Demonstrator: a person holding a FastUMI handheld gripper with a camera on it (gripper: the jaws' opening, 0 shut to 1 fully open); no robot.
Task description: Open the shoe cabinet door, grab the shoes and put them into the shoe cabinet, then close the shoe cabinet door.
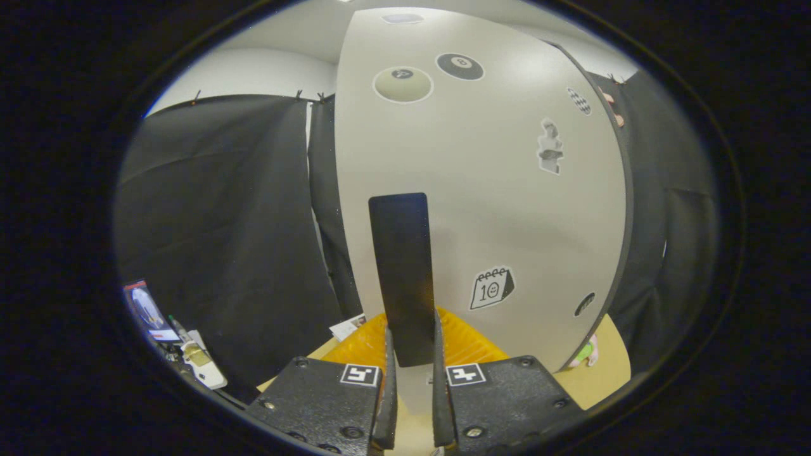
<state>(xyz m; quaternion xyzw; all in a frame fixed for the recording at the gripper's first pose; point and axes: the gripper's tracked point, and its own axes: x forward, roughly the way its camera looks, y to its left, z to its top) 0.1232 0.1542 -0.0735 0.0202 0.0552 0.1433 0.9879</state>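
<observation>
The claw (pixel 410 373) is clamped on the dark handle (pixel 400 272) of the white door (pixel 481 190), which rises just ahead of it; this looks like the door step, opening or closing I cannot tell; next calls for a steady swing without slipping.

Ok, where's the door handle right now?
In the gripper view the black handle stands upright on the white cabinet door, its lower end pinched between the fingers of the gripper, left of the calendar sticker.
</observation>
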